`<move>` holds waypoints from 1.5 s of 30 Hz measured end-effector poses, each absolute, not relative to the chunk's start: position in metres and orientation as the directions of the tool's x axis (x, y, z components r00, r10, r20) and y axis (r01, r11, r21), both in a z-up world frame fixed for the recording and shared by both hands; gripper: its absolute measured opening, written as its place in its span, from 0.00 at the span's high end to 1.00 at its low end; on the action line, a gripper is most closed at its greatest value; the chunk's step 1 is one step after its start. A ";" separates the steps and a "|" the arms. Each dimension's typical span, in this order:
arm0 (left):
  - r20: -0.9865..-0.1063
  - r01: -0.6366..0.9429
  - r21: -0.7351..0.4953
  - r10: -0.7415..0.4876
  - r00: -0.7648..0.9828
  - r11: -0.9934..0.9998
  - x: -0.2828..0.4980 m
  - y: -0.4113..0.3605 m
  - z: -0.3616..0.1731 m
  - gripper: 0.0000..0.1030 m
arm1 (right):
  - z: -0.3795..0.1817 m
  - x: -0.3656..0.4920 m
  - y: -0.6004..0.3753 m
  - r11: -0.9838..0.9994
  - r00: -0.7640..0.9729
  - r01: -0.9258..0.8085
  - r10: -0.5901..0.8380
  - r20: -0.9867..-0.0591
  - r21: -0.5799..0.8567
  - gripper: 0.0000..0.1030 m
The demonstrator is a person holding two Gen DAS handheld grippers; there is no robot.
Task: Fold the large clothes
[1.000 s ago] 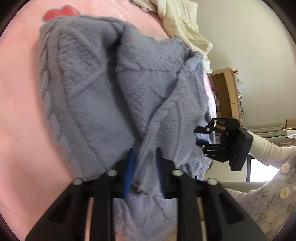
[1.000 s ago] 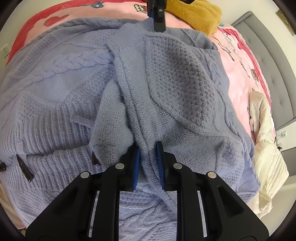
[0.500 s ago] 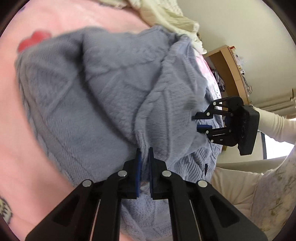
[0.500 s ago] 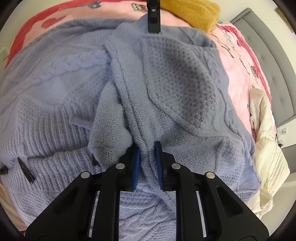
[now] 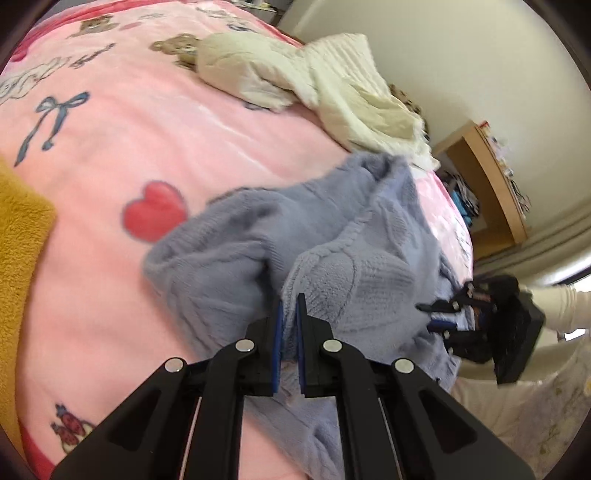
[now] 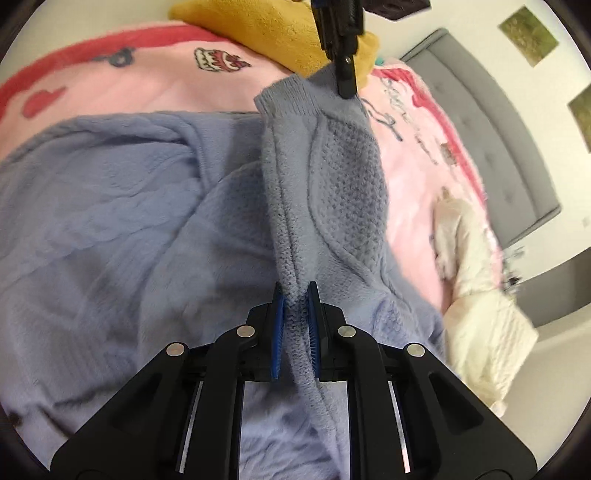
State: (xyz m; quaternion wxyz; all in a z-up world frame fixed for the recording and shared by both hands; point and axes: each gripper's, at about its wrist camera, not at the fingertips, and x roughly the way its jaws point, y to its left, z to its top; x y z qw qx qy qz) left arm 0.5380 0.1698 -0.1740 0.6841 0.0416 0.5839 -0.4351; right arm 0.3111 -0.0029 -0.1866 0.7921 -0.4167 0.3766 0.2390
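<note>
On the pink printed fleece blanket covering the bed lies the task's thing, a large lavender-blue cable-knit sweater, partly heaped, with one long panel lifted off it and stretched between the two tools. The left gripper has its blue-padded fingers pressed nearly together on a thick fold of knit at 6 o'clock in its own view. In the right wrist view it comes down from 12 o'clock, pinching the ribbed end of the raised panel. The right gripper pinches the other end of that panel at 6 o'clock, wool bunched between its pads.

By my judgement, the step in hand is carrying this held edge across the body of the sweater. To do it well, both tongs should keep their pinch firm, since heavy knit sags and can slip. The two ends should travel level and at the same pace, so the panel stays taut and lands straight. Lay it down before letting go, then smooth the ridge.

Counted: one sweater, two grippers, one blanket. One mustard-yellow plush cloth sits at 12 o'clock in the right wrist view. One cream-white quilted bundle lies at 1 o'clock in the left wrist view, well apart from the sweater's bulk. One grey padded headboard stands at 2 o'clock.
</note>
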 end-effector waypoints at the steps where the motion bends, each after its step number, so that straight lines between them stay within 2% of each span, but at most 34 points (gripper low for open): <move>1: -0.838 0.625 -0.457 -0.542 -0.063 0.633 0.539 0.172 -0.181 0.94 | -0.194 0.315 0.002 0.539 0.591 -0.692 0.042 -0.806 -0.479 0.89; 4: -0.879 0.594 -0.434 -0.462 -0.115 0.678 0.535 0.171 -0.216 0.94 | -0.226 0.322 0.012 0.549 0.517 -0.710 -0.019 -0.856 -0.441 0.84; 8: -0.889 0.565 -0.418 -0.448 -0.094 0.711 0.526 0.170 -0.239 0.92 | -0.239 0.316 0.013 0.501 0.563 -0.710 -0.018 -0.826 -0.495 0.76; 10: -0.887 0.538 -0.415 -0.458 -0.061 0.733 0.523 0.172 -0.242 0.91 | -0.227 0.309 0.005 0.524 0.575 -0.712 0.052 -0.817 -0.468 0.54; 12: -0.888 0.549 -0.395 -0.459 -0.022 0.737 0.518 0.174 -0.239 0.89 | -0.200 0.299 -0.014 0.580 0.594 -0.706 0.173 -0.786 -0.406 0.45; 13: -0.888 0.550 -0.386 -0.460 -0.004 0.740 0.514 0.174 -0.235 0.86 | -0.190 0.295 -0.022 0.605 0.618 -0.686 0.191 -0.762 -0.405 0.44; 15: -0.887 0.558 -0.359 -0.460 0.047 0.748 0.505 0.174 -0.222 0.68 | -0.174 0.292 -0.049 0.684 0.676 -0.593 0.137 -0.724 -0.425 0.46; 17: -0.871 0.584 -0.324 -0.475 0.123 0.744 0.489 0.171 -0.202 0.45 | -0.176 0.298 -0.073 0.737 0.692 -0.495 0.014 -0.722 -0.460 0.53; 18: -0.849 0.595 -0.315 -0.500 0.172 0.739 0.477 0.170 -0.190 0.42 | -0.181 0.303 -0.087 0.756 0.685 -0.447 -0.055 -0.726 -0.479 0.60; 20: -0.804 0.594 -0.314 -0.540 0.248 0.741 0.456 0.169 -0.175 0.37 | -0.198 0.318 -0.117 0.790 0.625 -0.369 -0.178 -0.760 -0.489 0.64; 23: -0.780 0.614 -0.323 -0.570 0.258 0.720 0.426 0.150 -0.171 0.36 | -0.206 0.338 -0.150 0.826 0.629 -0.275 -0.232 -0.742 -0.491 0.63; 25: -0.804 0.626 -0.327 -0.557 0.210 0.708 0.415 0.129 -0.186 0.36 | -0.204 0.354 -0.156 0.827 0.667 -0.273 -0.205 -0.716 -0.491 0.56; 27: -0.822 0.610 -0.352 -0.546 0.161 0.710 0.411 0.112 -0.208 0.36 | -0.207 0.378 -0.157 0.806 0.678 -0.299 -0.198 -0.708 -0.511 0.58; 30: -0.837 0.560 -0.366 -0.526 0.152 0.743 0.408 0.100 -0.233 0.36 | -0.217 0.410 -0.166 0.826 0.619 -0.303 -0.209 -0.757 -0.475 0.60; 35: -0.811 0.492 -0.422 -0.560 0.171 0.761 0.407 0.109 -0.241 0.36 | -0.252 0.448 -0.208 0.820 0.493 -0.251 -0.349 -0.797 -0.514 0.63; 37: -0.814 0.495 -0.413 -0.553 0.175 0.765 0.405 0.110 -0.240 0.36 | -0.255 0.454 -0.220 0.835 0.469 -0.230 -0.354 -0.809 -0.499 0.64; 42: -0.841 0.530 -0.344 -0.505 0.193 0.775 0.397 0.103 -0.237 0.36 | -0.267 0.455 -0.223 0.792 0.443 -0.235 -0.430 -0.787 -0.564 0.64; 45: -0.845 0.525 -0.348 -0.502 0.182 0.777 0.399 0.104 -0.236 0.36 | -0.267 0.455 -0.221 0.806 0.429 -0.200 -0.440 -0.789 -0.558 0.64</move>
